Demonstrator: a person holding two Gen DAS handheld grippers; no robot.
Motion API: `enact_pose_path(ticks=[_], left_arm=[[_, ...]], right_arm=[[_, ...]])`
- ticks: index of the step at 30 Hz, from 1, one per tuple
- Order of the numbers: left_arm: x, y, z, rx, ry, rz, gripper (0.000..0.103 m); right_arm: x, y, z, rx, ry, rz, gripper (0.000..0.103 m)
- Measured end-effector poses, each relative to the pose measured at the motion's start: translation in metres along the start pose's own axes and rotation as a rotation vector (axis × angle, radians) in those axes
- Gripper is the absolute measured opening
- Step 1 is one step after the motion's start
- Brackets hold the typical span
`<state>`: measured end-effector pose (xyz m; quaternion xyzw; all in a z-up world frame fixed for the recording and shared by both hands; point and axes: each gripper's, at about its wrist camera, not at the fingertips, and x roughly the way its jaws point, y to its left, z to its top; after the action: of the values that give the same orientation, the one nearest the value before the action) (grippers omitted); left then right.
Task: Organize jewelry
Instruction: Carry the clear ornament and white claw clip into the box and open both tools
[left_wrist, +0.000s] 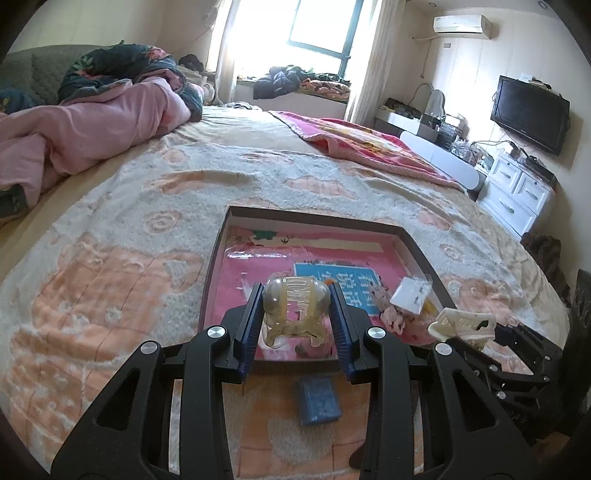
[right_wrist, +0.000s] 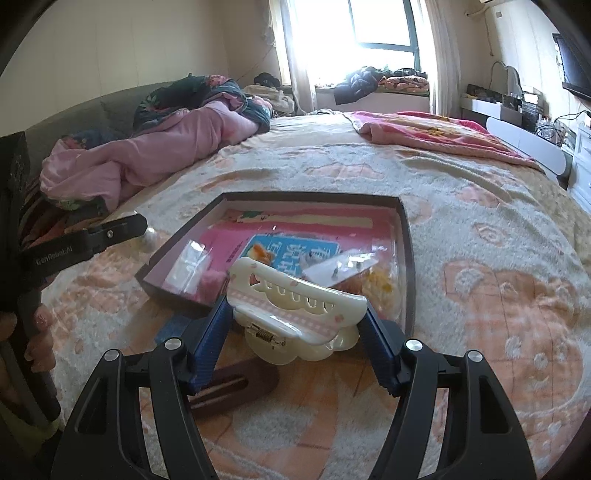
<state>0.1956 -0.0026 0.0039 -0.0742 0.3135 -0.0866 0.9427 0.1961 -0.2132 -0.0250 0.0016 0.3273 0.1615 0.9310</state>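
My left gripper (left_wrist: 295, 291) is shut on a clear yellowish hair claw clip (left_wrist: 295, 310) and holds it over the near edge of a dark shallow box (left_wrist: 417, 243) lined with a pink sheet. My right gripper (right_wrist: 295, 306) is shut on a cream-white hair claw clip (right_wrist: 295, 314), held just before the box's near rim (right_wrist: 406, 266); this clip also shows at the right of the left wrist view (left_wrist: 461, 325). Inside the box lie a small clear packet with earrings (right_wrist: 340, 267), a pink fluffy piece (left_wrist: 391, 317) and a yellow item (right_wrist: 380, 284).
The box rests on a fuzzy peach-and-white bedspread (left_wrist: 147, 258). A small blue pad (left_wrist: 317, 400) lies on the bed below my left gripper. A dark brown flat clip (right_wrist: 236, 387) lies under my right gripper. A pink quilt (left_wrist: 92, 125) is heaped at the far left.
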Motion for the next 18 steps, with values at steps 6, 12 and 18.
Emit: enact_pose_path(ticks=[6,12,18], left_arm=[[0.013,-0.008,0.005,0.021,0.013,0.0,0.027],[0.029,-0.016,0.008,0.026,0.028,-0.006,0.027],[0.044,-0.02,0.011,0.037,0.042,-0.009,0.027]], right_arm=[[0.002,-0.01,0.015,0.002,-0.022,-0.007,0.066],[0.009,-0.017,0.028,-0.012,-0.029,-0.024,0.066],[0.027,-0.024,0.034,-0.022,-0.004,-0.044,0.066]])
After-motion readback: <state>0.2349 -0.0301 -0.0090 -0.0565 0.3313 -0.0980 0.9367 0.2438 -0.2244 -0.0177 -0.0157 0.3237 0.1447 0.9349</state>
